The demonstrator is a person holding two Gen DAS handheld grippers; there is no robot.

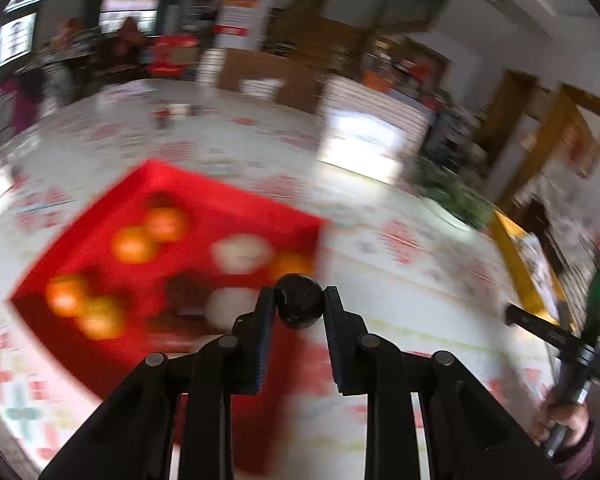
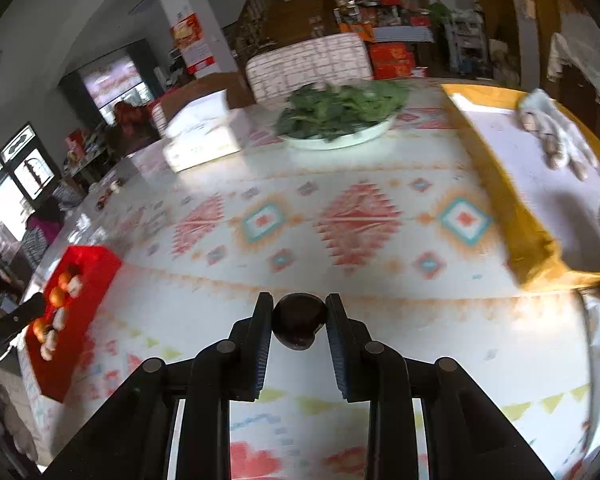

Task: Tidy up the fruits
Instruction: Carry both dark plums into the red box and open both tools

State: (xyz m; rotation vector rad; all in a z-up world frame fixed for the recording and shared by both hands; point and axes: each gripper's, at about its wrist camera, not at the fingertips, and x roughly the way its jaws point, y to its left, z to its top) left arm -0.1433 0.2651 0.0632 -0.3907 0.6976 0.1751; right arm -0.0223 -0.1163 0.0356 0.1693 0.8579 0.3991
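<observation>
A red tray (image 1: 204,196) on the patterned tablecloth holds several oranges (image 1: 134,244), pale round fruits (image 1: 242,252) and a dark fruit (image 1: 184,292); the view is blurred. My left gripper (image 1: 298,300) is shut on a dark round fruit (image 1: 299,300) above the tray's near right corner. My right gripper (image 2: 299,322) is shut on another dark round fruit (image 2: 299,322) above the tablecloth, well right of the red tray (image 2: 96,264). The right gripper's handle (image 1: 580,344) shows at the far right of the left wrist view.
A white plate of green leaves (image 2: 340,114) stands at the back of the table. A tissue box (image 2: 204,136) sits to its left. A yellow-edged board (image 2: 512,184) with a cloth (image 2: 552,132) lies at the right. Chairs and shelves stand behind the table.
</observation>
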